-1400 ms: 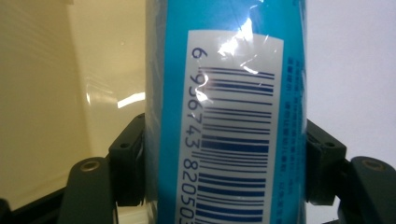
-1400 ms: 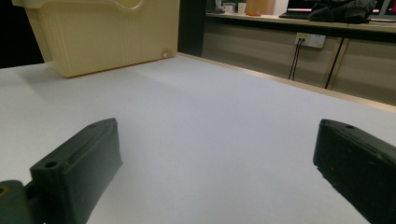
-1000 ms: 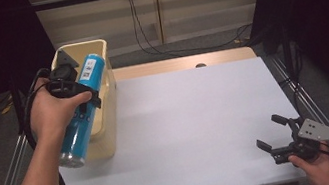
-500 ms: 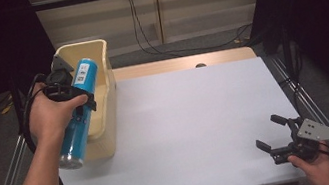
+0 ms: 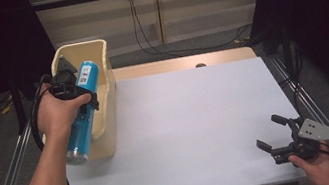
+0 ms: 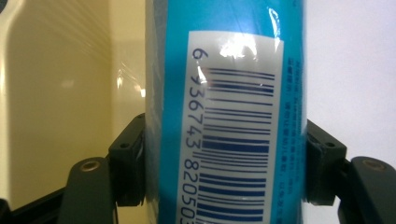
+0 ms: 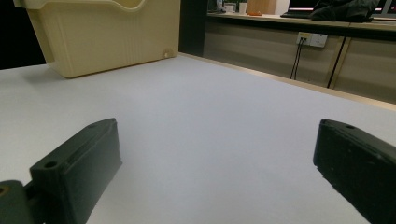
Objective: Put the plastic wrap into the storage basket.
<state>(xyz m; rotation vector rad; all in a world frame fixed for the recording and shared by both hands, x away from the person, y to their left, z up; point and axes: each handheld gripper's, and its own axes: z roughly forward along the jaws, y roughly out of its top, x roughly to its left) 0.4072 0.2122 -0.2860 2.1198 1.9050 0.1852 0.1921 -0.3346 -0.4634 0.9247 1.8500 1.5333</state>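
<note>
Item 1, can (image 5: pixel 81 114): blue, cylindrical, with a white barcode label (image 6: pixel 233 135). It is lying tilted above the bin (image 5: pixel 106 84), its label end pointing away from the person and its silver end overhanging the bin's near edge. In the left gripper view it is standing between the two black jaws, and both pads are pressing on its sides.

Item 2, left gripper (image 5: pixel 70 88): clamped on the can about midway along it, with the person's left hand (image 5: pixel 57 113) wrapping the body and a black cable trailing down beside the forearm.

Item 3, bin: cream plastic, open-topped, sitting at the left edge of the table (image 5: pixel 193 123), directly under the can.

Item 4, right gripper (image 5: pixel 275 136): resting low at the table's near right corner, well apart from the bin, with a grey plate on top. Its jaws are standing wide apart with nothing between them; the right gripper view is looking across bare white tabletop toward the bin (image 7: pixel 102 37).
</note>
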